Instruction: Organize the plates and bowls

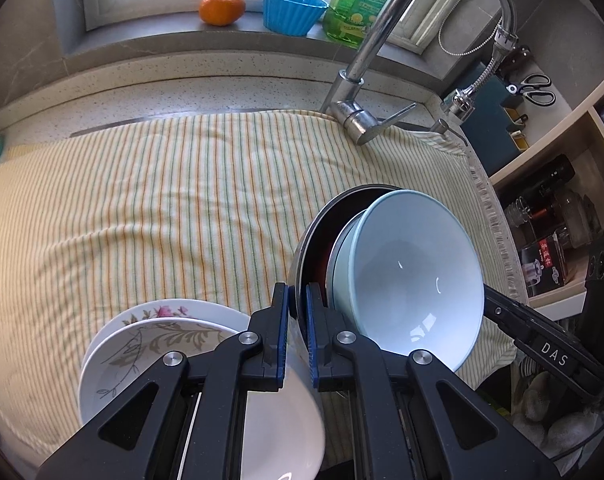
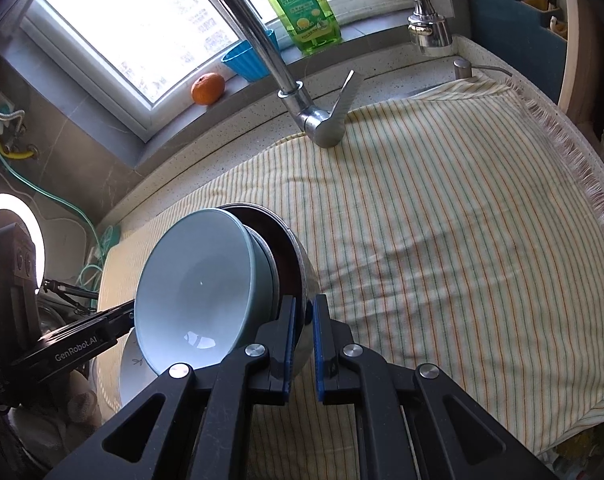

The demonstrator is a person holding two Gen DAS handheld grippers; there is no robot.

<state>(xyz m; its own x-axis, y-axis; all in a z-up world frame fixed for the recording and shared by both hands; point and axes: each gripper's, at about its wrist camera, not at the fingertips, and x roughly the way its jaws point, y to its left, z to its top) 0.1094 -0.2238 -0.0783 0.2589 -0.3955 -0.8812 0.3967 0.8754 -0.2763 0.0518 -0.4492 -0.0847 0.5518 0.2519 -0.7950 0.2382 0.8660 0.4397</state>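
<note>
My bench wears a striped cloth (image 2: 441, 220). Over it I hold a dark metal bowl (image 2: 292, 248) tilted on edge, with pale blue bowls (image 2: 194, 280) nested inside. My right tool (image 2: 303, 344) and left tool (image 1: 298, 336) both pinch its rim. White floral plates (image 1: 142, 344) lie stacked beneath the left tool.

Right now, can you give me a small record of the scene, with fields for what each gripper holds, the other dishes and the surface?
left gripper: shut on metal bowl rim
right gripper: shut on the same rim, opposite side
nested inside: light blue bowl
other dishes: two floral plates, stacked
surface: striped cloth
</note>
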